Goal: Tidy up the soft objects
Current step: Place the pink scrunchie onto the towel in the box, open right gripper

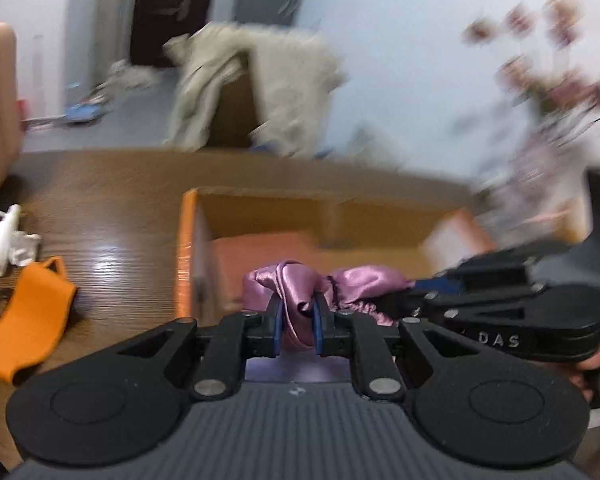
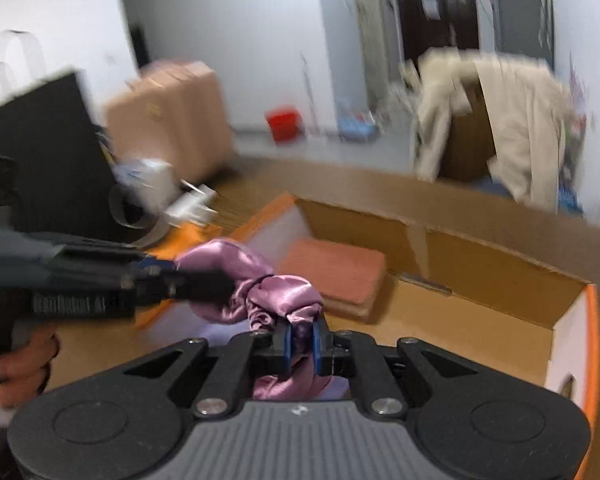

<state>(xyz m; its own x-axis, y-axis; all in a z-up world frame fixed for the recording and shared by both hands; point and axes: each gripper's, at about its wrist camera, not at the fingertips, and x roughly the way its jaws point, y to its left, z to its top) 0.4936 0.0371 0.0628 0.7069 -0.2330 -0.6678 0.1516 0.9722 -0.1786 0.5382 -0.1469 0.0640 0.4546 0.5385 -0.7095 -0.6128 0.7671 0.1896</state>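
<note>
Left tongs: the left tongs [image 1: 296,322] are pinched narrow on a fold of the shiny purple satin cloth with a gathered elastic edge [image 1: 300,284], fabric bunched between the blue pads.
Right tongs: the right tongs [image 2: 301,342] are clamped narrow on another fold of that satin cloth [image 2: 260,280], with a tail of it hanging down under the jaws.
Where the cloth is: it's slung between the two tongs, off the bench, right at the near edge of the open cardboard box with orange outer walls [image 1: 186,240].
Box contents: a folded salmon-pink towel [image 2: 336,270] already lies flat on the box floor, far-left corner; the rest of the floor looks free.
Step in hand: reads as carrying the satin piece over to go into the box.
How to do it well: keep both grips firm, because satin is slippery and a loose pinch could let it slide out.
Placement: aim for the bare cardboard beside the towel, not on the wall or rim.
Release: lower until the cloth rests on the floor, then let go with both tongs together so it doesn't drag out.
Left on the bench: a flat orange fabric piece with a cut-out [image 1: 32,312] waits to the left of the box.
</note>
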